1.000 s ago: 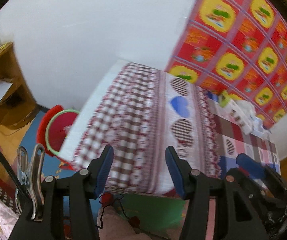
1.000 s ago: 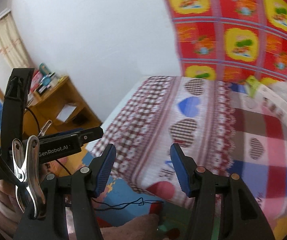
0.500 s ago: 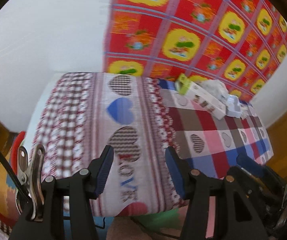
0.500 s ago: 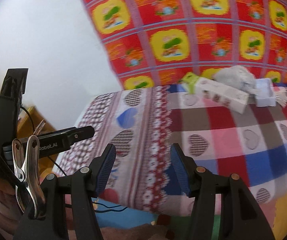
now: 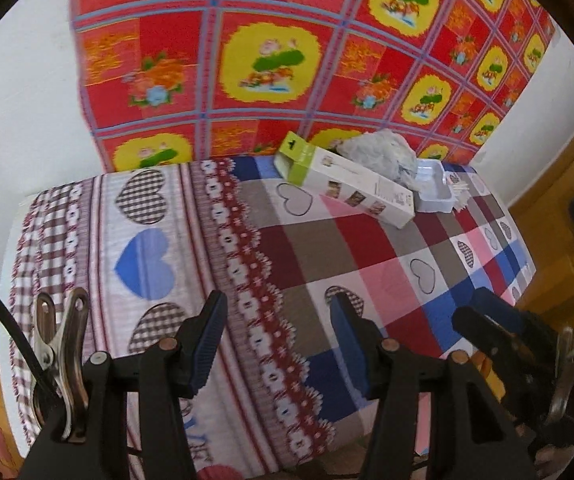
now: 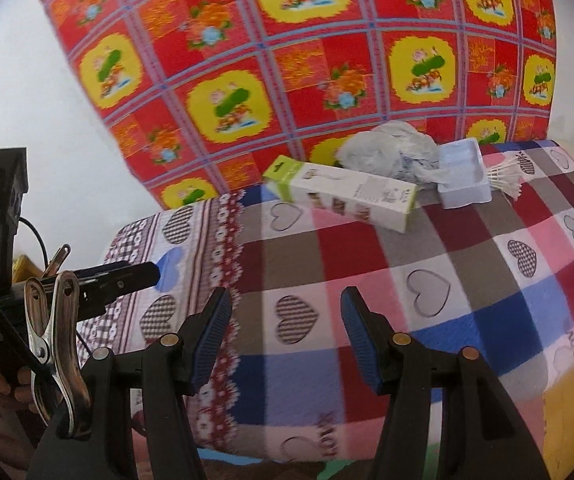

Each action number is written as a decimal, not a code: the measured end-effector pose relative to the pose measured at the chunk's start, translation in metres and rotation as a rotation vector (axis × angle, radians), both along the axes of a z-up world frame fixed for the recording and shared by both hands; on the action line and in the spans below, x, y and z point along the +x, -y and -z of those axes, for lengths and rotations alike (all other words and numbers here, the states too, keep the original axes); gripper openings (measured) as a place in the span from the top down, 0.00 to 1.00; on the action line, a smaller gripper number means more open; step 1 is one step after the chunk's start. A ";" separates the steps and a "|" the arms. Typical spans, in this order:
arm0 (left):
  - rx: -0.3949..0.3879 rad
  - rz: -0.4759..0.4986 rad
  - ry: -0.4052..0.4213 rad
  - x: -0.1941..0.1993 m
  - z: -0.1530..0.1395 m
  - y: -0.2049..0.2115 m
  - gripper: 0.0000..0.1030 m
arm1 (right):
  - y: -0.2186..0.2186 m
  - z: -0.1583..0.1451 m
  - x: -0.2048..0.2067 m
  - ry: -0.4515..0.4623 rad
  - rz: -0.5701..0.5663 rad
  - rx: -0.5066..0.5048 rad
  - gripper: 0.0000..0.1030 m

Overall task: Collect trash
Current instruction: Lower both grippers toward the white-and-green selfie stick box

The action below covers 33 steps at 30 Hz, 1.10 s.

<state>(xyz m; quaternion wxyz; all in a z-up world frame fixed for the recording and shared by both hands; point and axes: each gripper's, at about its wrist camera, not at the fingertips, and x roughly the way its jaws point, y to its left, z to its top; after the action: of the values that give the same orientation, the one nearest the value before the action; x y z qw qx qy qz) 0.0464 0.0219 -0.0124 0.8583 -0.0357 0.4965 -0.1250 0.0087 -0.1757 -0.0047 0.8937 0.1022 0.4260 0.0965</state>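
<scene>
At the far side of a table covered with a heart-patterned cloth (image 5: 327,248) (image 6: 367,256) lies the trash: a long white and green carton (image 5: 347,184) (image 6: 343,194), a crumpled grey-white wad (image 5: 379,152) (image 6: 387,150), a white plastic tray (image 5: 433,188) (image 6: 463,178) and a bundle of cotton swabs (image 6: 501,178) (image 5: 461,194). My left gripper (image 5: 277,340) hangs open over the near edge, nothing between its blue pads. My right gripper (image 6: 285,338) is open too, well short of the trash. The right gripper's tips (image 5: 487,312) show at the left view's right edge.
A red and yellow patterned cloth (image 5: 287,60) (image 6: 307,60) hangs on the white wall behind the table. The left gripper's body (image 6: 99,280) reaches in from the left of the right wrist view. A wooden floor (image 5: 559,200) lies right of the table.
Both views have swung right and rolled level: the wooden shelf and red basket left the picture, and the trash at the table's far side has come toward the middle. Both jaws kept the same gap.
</scene>
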 end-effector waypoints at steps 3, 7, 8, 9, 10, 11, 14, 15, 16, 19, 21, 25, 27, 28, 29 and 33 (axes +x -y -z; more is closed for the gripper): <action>0.004 -0.016 -0.011 0.009 0.006 0.014 0.45 | 0.018 0.006 0.019 -0.017 -0.012 0.006 0.43; -0.006 -0.052 -0.036 0.021 0.016 0.029 0.45 | 0.041 0.017 0.047 -0.041 -0.053 -0.005 0.42; -0.011 -0.061 -0.042 0.025 0.021 0.033 0.45 | 0.045 0.020 0.053 -0.045 -0.064 -0.015 0.41; -0.012 -0.075 -0.050 0.029 0.024 0.037 0.45 | 0.049 0.023 0.058 -0.048 -0.073 -0.020 0.40; -0.016 -0.088 -0.055 0.032 0.027 0.039 0.45 | 0.054 0.027 0.066 -0.050 -0.092 -0.025 0.39; -0.025 -0.106 -0.062 0.036 0.030 0.042 0.45 | 0.058 0.030 0.072 -0.052 -0.106 -0.031 0.37; -0.033 -0.169 -0.082 0.047 0.040 0.050 0.45 | 0.070 0.042 0.096 -0.049 -0.148 -0.065 0.33; -0.032 -0.186 -0.084 0.050 0.043 0.053 0.45 | 0.074 0.046 0.104 -0.050 -0.157 -0.072 0.30; -0.031 -0.199 -0.087 0.053 0.045 0.055 0.45 | 0.076 0.050 0.111 -0.054 -0.166 -0.077 0.29; -0.023 -0.240 -0.097 0.060 0.050 0.062 0.45 | 0.083 0.063 0.140 -0.072 -0.208 -0.109 0.29; -0.011 -0.262 -0.099 0.063 0.052 0.067 0.45 | 0.083 0.068 0.154 -0.065 -0.239 -0.131 0.28; -0.004 -0.300 -0.112 0.066 0.057 0.073 0.45 | 0.079 0.078 0.178 -0.064 -0.321 -0.166 0.26; 0.002 -0.312 -0.116 0.067 0.059 0.075 0.45 | 0.074 0.083 0.185 -0.071 -0.368 -0.180 0.26; 0.006 -0.319 -0.116 0.067 0.060 0.076 0.45 | 0.071 0.086 0.188 -0.074 -0.393 -0.191 0.26; 0.007 -0.325 -0.115 0.068 0.060 0.076 0.45 | 0.068 0.089 0.190 -0.078 -0.413 -0.199 0.26; -0.001 -0.355 -0.116 0.071 0.062 0.077 0.45 | 0.061 0.097 0.190 -0.118 -0.484 -0.175 0.26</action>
<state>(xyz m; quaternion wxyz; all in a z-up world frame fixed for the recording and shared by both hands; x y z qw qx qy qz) 0.1174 -0.0555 -0.0740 0.8368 -0.1303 0.5309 0.0306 0.1985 -0.2366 -0.1021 0.8236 -0.0751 0.4963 0.2640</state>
